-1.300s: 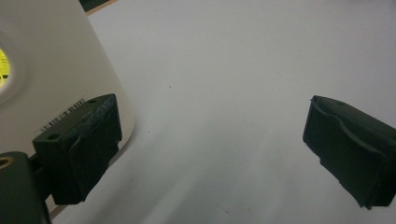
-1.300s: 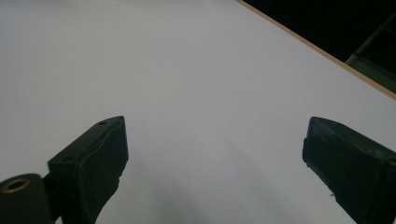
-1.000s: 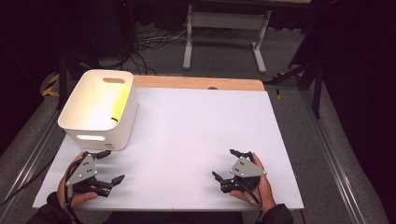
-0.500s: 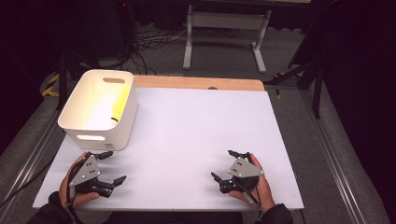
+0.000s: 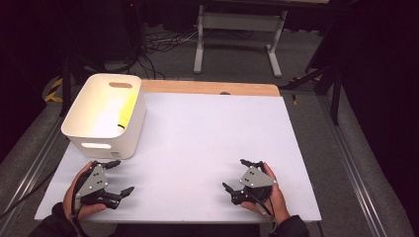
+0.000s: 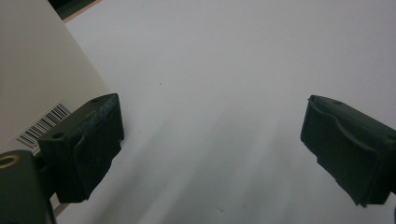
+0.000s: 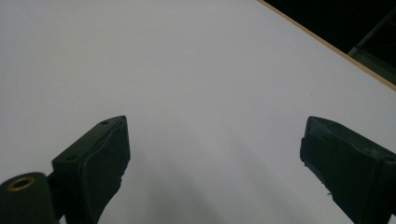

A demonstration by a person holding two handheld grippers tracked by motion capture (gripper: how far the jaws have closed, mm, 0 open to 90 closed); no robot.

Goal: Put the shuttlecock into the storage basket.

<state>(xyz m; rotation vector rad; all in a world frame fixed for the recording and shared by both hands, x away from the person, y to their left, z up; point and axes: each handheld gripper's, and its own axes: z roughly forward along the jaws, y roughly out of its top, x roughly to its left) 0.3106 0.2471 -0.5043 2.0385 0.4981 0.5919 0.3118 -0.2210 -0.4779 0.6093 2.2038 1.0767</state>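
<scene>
White bin (image 5: 106,118) sits just beyond the left gripper (image 5: 120,177) (fingers apart).

White bin (image 5: 106,118) with yellow glow inside, black-and-white barcode label (image 6: 42,126), white table (image 5: 207,143) with wooden edge

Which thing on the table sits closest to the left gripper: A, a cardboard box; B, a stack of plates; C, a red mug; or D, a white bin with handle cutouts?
D: the white bin stands just beyond the left gripper, whose jaws are spread open.
</scene>
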